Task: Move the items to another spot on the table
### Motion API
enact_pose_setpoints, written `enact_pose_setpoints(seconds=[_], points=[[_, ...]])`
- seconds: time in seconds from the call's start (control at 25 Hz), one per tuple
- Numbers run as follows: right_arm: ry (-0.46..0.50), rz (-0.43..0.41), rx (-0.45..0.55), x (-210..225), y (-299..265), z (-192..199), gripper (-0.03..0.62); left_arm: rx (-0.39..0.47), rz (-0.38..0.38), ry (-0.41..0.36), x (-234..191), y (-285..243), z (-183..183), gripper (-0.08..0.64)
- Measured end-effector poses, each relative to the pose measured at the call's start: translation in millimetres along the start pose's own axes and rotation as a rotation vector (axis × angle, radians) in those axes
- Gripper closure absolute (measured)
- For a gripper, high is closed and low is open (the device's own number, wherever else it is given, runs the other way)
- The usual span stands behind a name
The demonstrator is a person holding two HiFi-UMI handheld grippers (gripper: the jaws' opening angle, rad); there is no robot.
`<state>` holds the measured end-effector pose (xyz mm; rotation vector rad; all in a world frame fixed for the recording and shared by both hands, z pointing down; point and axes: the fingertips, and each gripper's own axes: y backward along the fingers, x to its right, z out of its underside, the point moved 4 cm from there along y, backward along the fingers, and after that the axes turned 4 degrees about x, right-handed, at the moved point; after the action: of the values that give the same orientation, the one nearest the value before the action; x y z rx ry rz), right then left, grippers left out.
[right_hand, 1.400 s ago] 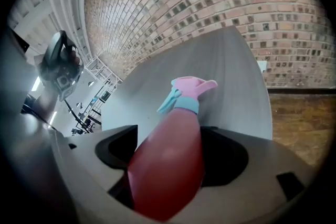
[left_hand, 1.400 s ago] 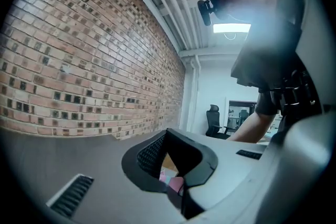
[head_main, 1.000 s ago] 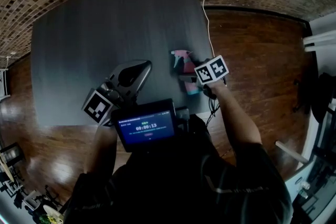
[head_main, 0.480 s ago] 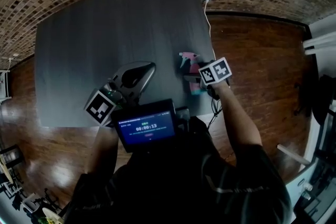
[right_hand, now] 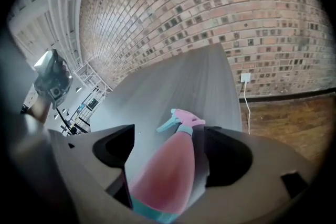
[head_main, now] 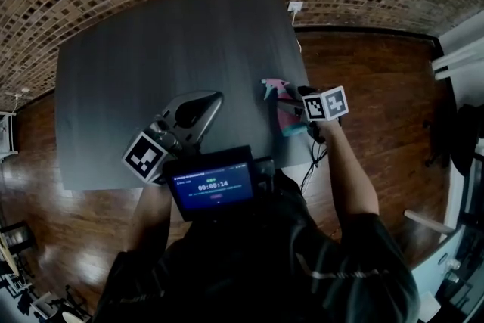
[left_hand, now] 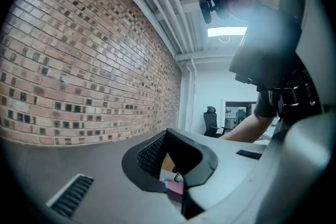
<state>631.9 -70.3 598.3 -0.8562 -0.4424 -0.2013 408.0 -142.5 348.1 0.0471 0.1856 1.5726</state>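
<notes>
The right hand-held gripper (right_hand: 169, 136) hung released over the surface's (head_main: 151, 64) four o'clock edge. Its jaws had just been opening, with the spray bottle (right_hand: 165, 181) loose between them. It was best drawn straight back toward five o'clock, jaws clear of the trigger (right_hand: 166, 124).

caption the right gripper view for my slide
Right gripper, jaws just opened, around a pink, teal-based plastic spray bottle
</notes>
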Motion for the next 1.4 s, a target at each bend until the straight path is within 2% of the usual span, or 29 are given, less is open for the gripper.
enact_pose_setpoints(seconds=[0.08, 0.32, 0.4, 0.48, 0.6, 0.64, 0.68, 0.8, 0.84, 0.88, 1.04, 1.4], points=[[0.015, 0.003, 0.068, -11.3, 17.4, -11.3, 0.191, 0.017, 0.015, -0.008, 3.2, 4.0, -6.9, 0.563], [0.110, 0.023, 0.330, -65.0, 82.3, -44.5, 0.384, 0.058, 0.089, -0.026, 18.9, 15.0, -23.1, 0.563], [0.149, 0.045, 0.406, -86.1, 106.0, -53.6, 0.410, 0.075, 0.115, -0.026, 24.4, 16.7, -31.1, 0.563], [0.182, 0.072, 0.469, -108.1, 126.2, -57.5, 0.467, 0.093, 0.144, -0.025, 29.4, 20.1, -38.2, 0.563], [0.205, 0.114, 0.537, -140.3, 150.1, -54.8, 0.478, 0.109, 0.195, -0.016, 36.8, 27.5, -43.8, 0.563], [0.209, 0.129, 0.559, -150.1, 157.5, -53.5, 0.534, 0.113, 0.211, -0.010, 38.8, 29.9, -44.8, 0.563], [0.210, 0.145, 0.580, -159.2, 164.8, -52.3, 0.557, 0.116, 0.223, -0.005, 40.4, 32.4, -45.5, 0.563], [0.210, 0.200, 0.643, -183.5, 185.7, -46.7, 0.559, 0.127, 0.262, 0.013, 46.0, 39.4, -46.8, 0.563], [0.211, 0.219, 0.661, -190.3, 191.4, -44.0, 0.589, 0.131, 0.276, 0.016, 48.5, 41.1, -46.9, 0.563], [0.211, 0.237, 0.675, -196.0, 196.0, -41.2, 0.589, 0.135, 0.290, 0.018, 50.8, 42.1, -46.8, 0.563], [0.210, 0.286, 0.688, -208.5, 208.2, -32.5, 0.589, 0.150, 0.330, 0.031, 59.2, 40.5, -49.7, 0.563], [0.226, 0.331, 0.718, -220.2, 224.5, -18.7, 0.591, 0.166, 0.322, 0.018, 66.5, 42.6, -61.4, 0.563]])
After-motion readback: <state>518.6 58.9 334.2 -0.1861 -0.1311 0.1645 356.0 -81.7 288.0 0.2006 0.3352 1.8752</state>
